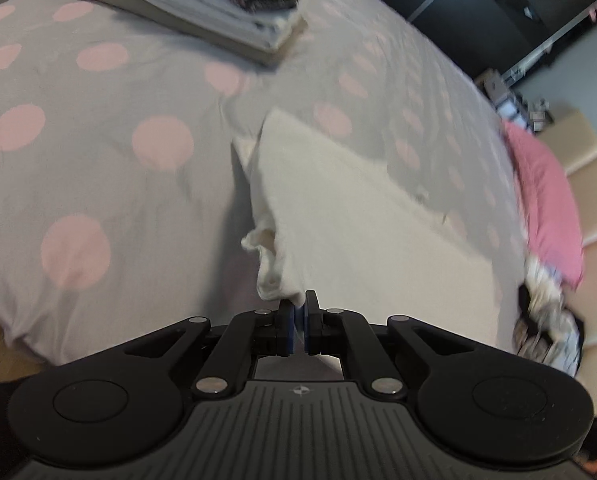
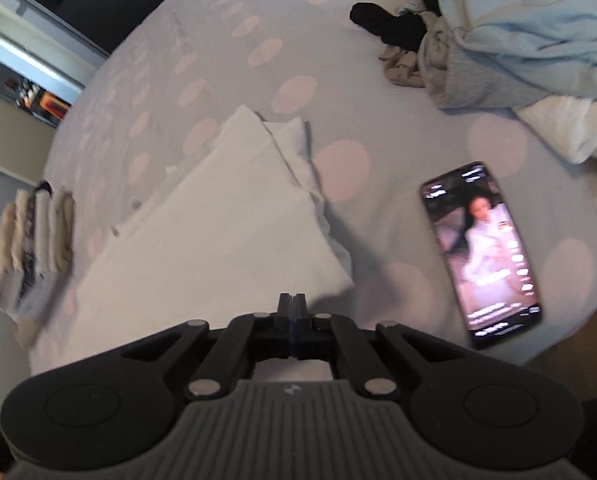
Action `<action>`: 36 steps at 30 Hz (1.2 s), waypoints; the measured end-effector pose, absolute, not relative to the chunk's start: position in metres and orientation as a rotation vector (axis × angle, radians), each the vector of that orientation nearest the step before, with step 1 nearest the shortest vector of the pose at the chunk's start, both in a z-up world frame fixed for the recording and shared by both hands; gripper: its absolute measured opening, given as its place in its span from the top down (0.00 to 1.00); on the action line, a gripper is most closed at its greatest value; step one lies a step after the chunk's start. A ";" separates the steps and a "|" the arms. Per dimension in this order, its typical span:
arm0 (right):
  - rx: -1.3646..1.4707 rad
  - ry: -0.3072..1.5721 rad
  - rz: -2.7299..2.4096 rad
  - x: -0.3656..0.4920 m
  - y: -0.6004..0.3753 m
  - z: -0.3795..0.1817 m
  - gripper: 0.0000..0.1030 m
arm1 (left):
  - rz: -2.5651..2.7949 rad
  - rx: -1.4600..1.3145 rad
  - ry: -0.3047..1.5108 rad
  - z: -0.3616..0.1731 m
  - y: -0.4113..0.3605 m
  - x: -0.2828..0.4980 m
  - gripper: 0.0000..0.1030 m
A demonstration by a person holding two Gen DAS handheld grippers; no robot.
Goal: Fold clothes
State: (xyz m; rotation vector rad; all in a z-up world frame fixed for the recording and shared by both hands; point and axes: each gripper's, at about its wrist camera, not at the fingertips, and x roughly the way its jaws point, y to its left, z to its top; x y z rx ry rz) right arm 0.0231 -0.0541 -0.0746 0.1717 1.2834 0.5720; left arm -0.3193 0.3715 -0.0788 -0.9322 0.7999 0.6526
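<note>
A cream-white garment (image 1: pixel 338 208), partly folded, lies on the grey bedspread with pink dots (image 1: pixel 98 120). My left gripper (image 1: pixel 299 304) is shut on one near corner of it, and the fabric bunches and hangs just above the blue pads. In the right wrist view the same garment (image 2: pixel 218 220) stretches away from my right gripper (image 2: pixel 293 300), whose jaws are pressed together at the cloth's near edge. That edge is drawn up to the fingertips. Both views are blurred by motion.
A stack of folded clothes (image 1: pixel 234 4) sits at the far side of the bed, also seen as the stack (image 2: pixel 30 248) at the left. A lit phone (image 2: pixel 486 256) lies right of the garment. A heap of unfolded clothes (image 2: pixel 510 28) fills the far right. A pink pillow (image 1: pixel 546 200) lies at the bed's right edge.
</note>
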 end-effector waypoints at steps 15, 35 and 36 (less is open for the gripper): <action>0.083 1.340 0.700 0.018 -0.022 -0.110 0.93 | 0.837 -0.905 0.966 -0.110 0.380 -0.344 0.89; 0.003 1.225 0.718 0.101 0.037 -0.119 0.53 | 0.600 -0.575 0.924 -0.087 0.435 -0.221 0.75; 0.002 1.224 0.714 0.109 0.041 -0.122 0.52 | 0.594 -0.556 0.933 -0.093 0.439 -0.217 0.75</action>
